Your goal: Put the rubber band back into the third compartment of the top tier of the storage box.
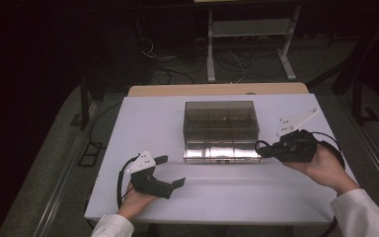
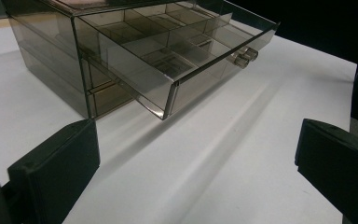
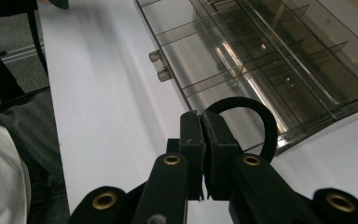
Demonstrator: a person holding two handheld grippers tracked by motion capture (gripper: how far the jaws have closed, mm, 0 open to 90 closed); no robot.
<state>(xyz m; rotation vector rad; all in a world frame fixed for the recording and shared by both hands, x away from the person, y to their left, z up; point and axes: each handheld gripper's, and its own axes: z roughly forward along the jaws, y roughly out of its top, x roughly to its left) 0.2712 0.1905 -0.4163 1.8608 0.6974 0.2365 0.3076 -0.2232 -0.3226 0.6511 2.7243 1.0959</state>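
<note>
Drawer (image 1: 222,152) of the smoky clear organizer box (image 1: 220,118) stands pulled out toward the person, its top tray of small compartments exposed and apparently empty, with two little knobs (image 3: 160,66) on its front panel. The box sits mid-table, toward the far edge of the white table (image 1: 143,118).

The front panel's long axis runs across the table, left to right, so a push to close it would go straight away from the person, into the box. In my judgement the right gripper (image 1: 261,149) is the one placed for this: in the high view its tip lies just beside the drawer's right front corner, and in the right gripper view its jaws are pressed flat together with nothing between them (the black loop beside them is its own cable). The knobs lie ahead and to the left of those jaws, near but apart.

The left gripper (image 1: 170,170) rests well apart from the drawer, low on the table at the near left, jaws spread wide and empty; from its view the drawer's front corner lies ahead between them.
</note>
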